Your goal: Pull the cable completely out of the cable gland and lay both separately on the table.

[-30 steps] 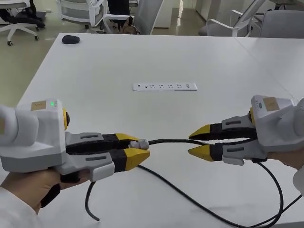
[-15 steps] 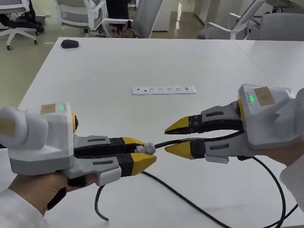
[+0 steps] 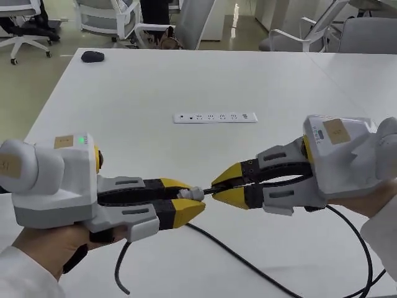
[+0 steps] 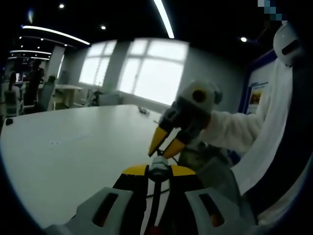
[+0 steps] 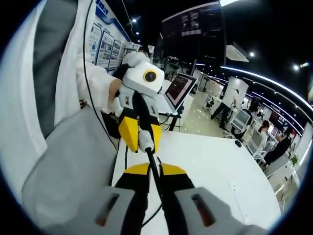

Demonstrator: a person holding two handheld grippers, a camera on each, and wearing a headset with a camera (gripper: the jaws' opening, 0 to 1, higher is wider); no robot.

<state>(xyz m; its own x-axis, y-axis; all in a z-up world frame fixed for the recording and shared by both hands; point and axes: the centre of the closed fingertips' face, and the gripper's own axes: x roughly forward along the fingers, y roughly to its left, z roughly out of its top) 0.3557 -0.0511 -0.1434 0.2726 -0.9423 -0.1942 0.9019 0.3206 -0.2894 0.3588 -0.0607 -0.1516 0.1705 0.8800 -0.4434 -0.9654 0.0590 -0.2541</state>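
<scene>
Head view: both grippers meet tip to tip over the white tabletop [image 3: 186, 81]. Left gripper [image 3: 197, 195] is clamped on the cable gland [image 3: 191, 194], rear of the gland buried between the jaws. Right gripper [image 3: 214, 190] is clamped on the black cable [image 3: 248, 266] just beside the gland. Cable loop is cut off at the bottom and right edges; one free end lies below the left gripper. Right gripper view shows the cable entering the gland, which the head view barely resolves.

Your white tabletop [image 3: 186, 81] carries a power strip [image 3: 214, 116] and, at its far corner, a dark mouse [image 3: 92, 56]. Beyond it you see white office chairs [image 3: 118, 15] on a pale floor [image 3: 28, 77], bright windows [image 4: 146, 68] and ceiling light strips [image 4: 164, 19].
</scene>
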